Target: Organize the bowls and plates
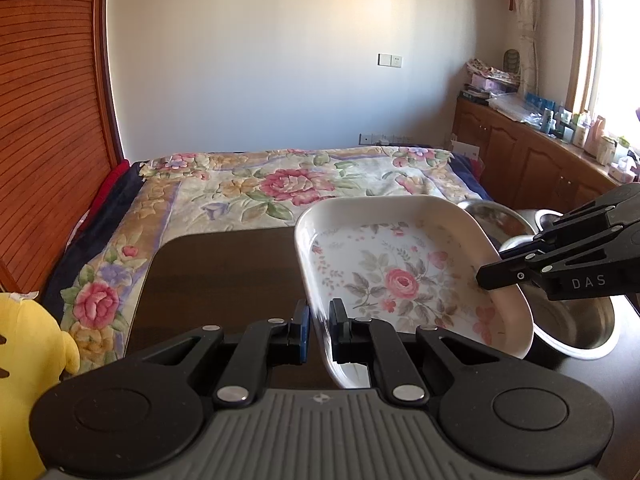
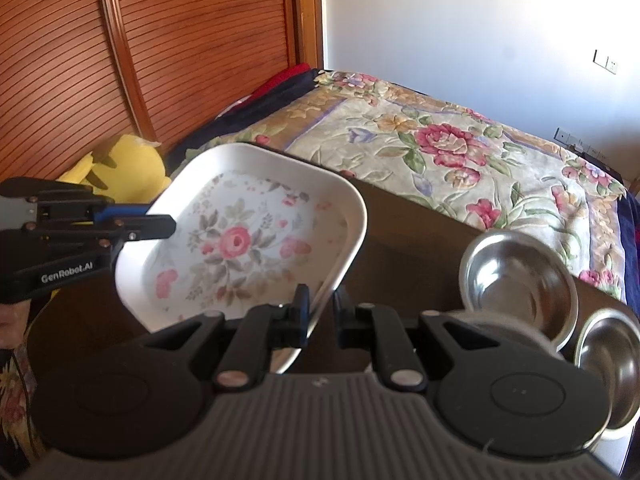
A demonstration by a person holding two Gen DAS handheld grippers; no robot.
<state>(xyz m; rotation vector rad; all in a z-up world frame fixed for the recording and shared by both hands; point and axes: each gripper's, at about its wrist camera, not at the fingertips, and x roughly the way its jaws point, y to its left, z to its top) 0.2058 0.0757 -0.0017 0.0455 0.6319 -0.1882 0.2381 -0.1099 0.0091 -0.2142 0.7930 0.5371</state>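
Above a dark worktop (image 1: 224, 272) at the foot of a floral-quilted bed (image 1: 280, 184), a square white plate (image 1: 400, 276) printed with pink roses hangs tilted in the air, carried between two hand-held claws. The left claw (image 1: 319, 322) pinches the plate's near rim, one blue-padded finger on either side of the edge, closed onto the ceramic. The right claw (image 2: 319, 312) straddles the opposite rim the same way; in the right wrist view a sliver of gap shows beside its right finger, so whether it bites firmly or merely steadies the edge cannot be told for certain, though it appears to be gripping.

Three steel bowls sit on the worktop's right side: a large one (image 1: 576, 328) partly under the raised plate, and two smaller ones (image 2: 520, 276), (image 2: 612, 364) side by side near the far corner. A yellow plush toy (image 2: 120, 164) rests against the slatted wooden wardrobe (image 2: 120, 60) at left.

The step in hand looks like relocating the plate, lifted clear of the bowls, most of the dark surface to its left lying bare. The next move would seem to call for levelling the plate, lowering it flat onto that open stretch, and releasing both rims together. A lopsided release could let the glazed edge slip or knock against the steel below.
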